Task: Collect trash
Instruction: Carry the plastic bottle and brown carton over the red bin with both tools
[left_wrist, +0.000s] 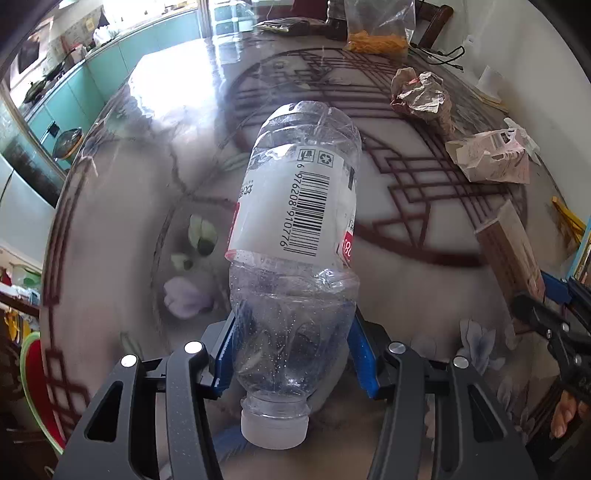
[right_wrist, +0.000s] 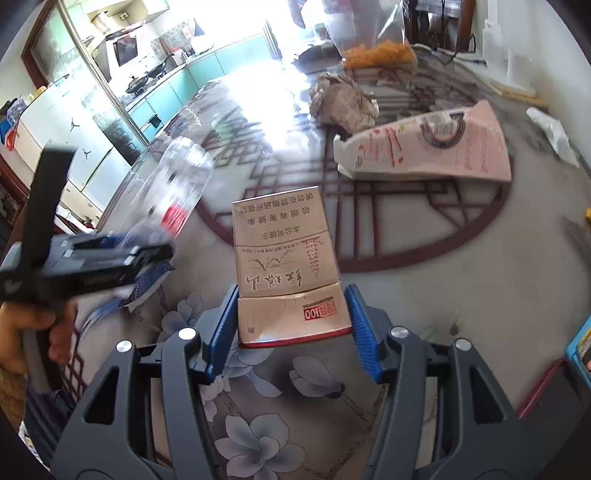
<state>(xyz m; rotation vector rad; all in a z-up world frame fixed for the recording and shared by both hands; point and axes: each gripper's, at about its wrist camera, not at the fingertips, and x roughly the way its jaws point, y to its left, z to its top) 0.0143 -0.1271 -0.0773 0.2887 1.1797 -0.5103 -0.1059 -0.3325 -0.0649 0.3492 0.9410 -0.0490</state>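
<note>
Left gripper (left_wrist: 295, 347) fingers clamp plastic bottle (left_wrist: 295, 236), cap toward camera | right gripper (right_wrist: 291, 325) fingers clamp cigarette pack (right_wrist: 288, 266) | both above table (left_wrist: 177, 177)

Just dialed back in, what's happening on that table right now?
A person is clearing trash with a handheld claw in each hand. The left claw is clamped on an empty plastic water bottle, cap toward the camera, held above the table. The right claw grips a tan cigarette pack by its lid end. Still lying on the table: a pink carton, flattened, and a crumpled wrapper. No bin is in view.
</note>
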